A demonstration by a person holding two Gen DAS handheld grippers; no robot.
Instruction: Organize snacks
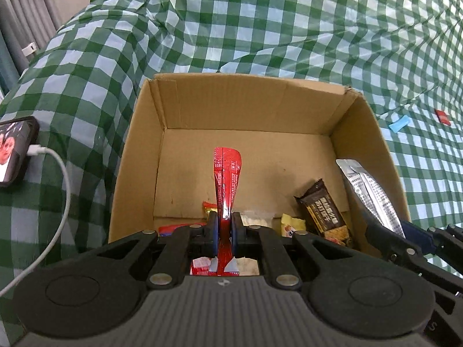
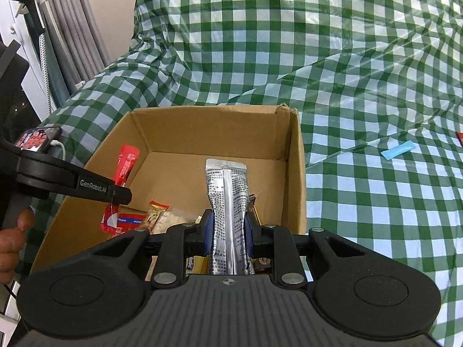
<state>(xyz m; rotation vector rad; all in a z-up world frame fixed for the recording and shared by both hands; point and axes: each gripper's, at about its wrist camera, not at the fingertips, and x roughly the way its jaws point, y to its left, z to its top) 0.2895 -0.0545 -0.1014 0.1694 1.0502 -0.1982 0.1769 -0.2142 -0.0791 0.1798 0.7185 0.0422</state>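
Two packets over open brown cardboard box [image 1: 231, 110], poised for drop: left hand-held gripper [image 1: 224, 225] clamped on slim red foil sachet [image 1: 225, 173], right hand-held gripper [image 2: 228, 228] clamped on silver foil pouch [image 2: 228, 190]. Blue wrapper [image 2: 396, 150] not yet collected, on checked cloth.

Cardboard box [image 1: 249, 107]: matt brown corrugated paperboard, frayed upper right corner.
Checked cover [image 1: 260, 29]: thin glossy plastic sheet, creased.
Red sachet [image 1: 226, 179]: shiny foil-like film.
Silver sachet [image 2: 228, 193]: metallic crinkled foil.
Tongs: matt black plastic.
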